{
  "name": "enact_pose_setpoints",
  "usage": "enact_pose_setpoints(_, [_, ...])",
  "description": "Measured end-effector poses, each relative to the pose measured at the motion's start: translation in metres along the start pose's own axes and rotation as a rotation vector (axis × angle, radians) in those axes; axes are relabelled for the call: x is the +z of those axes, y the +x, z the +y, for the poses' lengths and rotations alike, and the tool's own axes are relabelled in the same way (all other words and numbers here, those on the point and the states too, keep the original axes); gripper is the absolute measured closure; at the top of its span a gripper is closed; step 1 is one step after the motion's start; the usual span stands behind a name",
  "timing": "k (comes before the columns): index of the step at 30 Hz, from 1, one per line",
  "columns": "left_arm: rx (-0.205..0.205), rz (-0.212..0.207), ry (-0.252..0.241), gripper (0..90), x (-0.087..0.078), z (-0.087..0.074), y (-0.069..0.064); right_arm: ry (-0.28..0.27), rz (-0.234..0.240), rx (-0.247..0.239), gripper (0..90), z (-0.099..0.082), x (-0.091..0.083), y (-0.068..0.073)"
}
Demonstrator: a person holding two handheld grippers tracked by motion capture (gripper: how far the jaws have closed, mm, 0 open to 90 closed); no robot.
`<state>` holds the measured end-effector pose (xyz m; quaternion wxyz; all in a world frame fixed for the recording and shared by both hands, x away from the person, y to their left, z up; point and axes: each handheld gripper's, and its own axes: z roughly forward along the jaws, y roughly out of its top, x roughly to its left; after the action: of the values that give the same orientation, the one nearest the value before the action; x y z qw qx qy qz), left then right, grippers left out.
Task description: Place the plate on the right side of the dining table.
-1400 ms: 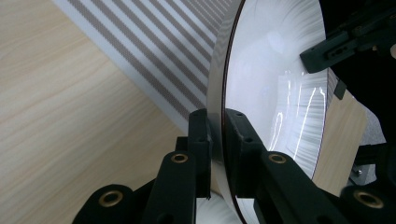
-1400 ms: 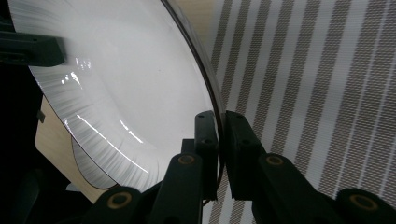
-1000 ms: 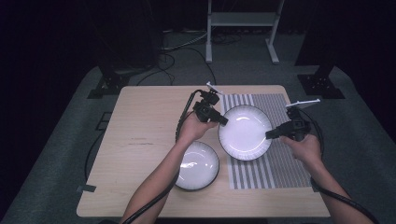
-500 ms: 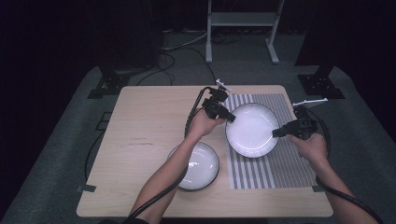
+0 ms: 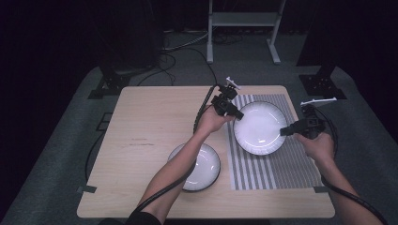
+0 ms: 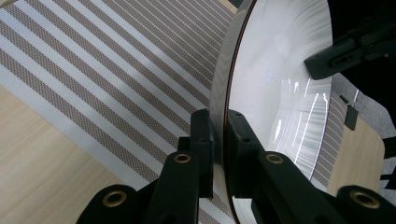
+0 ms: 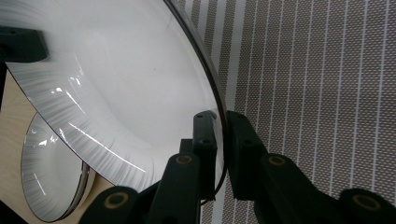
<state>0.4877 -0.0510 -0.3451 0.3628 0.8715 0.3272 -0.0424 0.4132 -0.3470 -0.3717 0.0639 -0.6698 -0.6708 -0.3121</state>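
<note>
Large white plate [image 5: 259,127]: round, glossy, fine grey streaks around the inner wall, thin dark line at the rim. I have it pinched at two opposite rim points, my left gripper [image 5: 236,114] on one edge, my right gripper [image 5: 284,131] on the other. In both gripper views the rim sits clamped between my jaws. It hangs above the striped placemat [image 5: 281,168], face up.

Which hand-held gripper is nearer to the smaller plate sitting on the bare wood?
Left. The left hand-held gripper grips the big plate on the rim facing the smaller plate; the right hand-held gripper grips the far rim.
</note>
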Motion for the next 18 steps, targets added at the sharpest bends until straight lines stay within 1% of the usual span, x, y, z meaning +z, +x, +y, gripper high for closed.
enact_pose_setpoints(2, [-0.002,0.001,-0.001,82.9,0.005,0.004,0.003,-0.010,0.001,0.005,82.3,0.002,0.001,-0.004])
enact_pose_setpoints(5, [0.001,0.000,0.003,83.1,0.008,0.006,0.005,-0.014,-0.009,0.010,82.3,0.005,0.003,-0.007])
enact_pose_setpoints(6, [0.002,-0.003,0.006,83.1,0.012,0.007,0.007,-0.013,-0.010,0.014,82.3,0.005,0.004,-0.009])
enact_pose_setpoints(15, [0.014,-0.013,0.013,83.2,0.027,0.013,0.014,-0.025,-0.032,0.016,82.3,0.011,0.009,-0.020])
enact_pose_setpoints(18, [0.013,-0.019,0.010,83.2,0.035,0.017,0.018,-0.029,-0.038,0.021,82.2,0.014,0.010,-0.024])
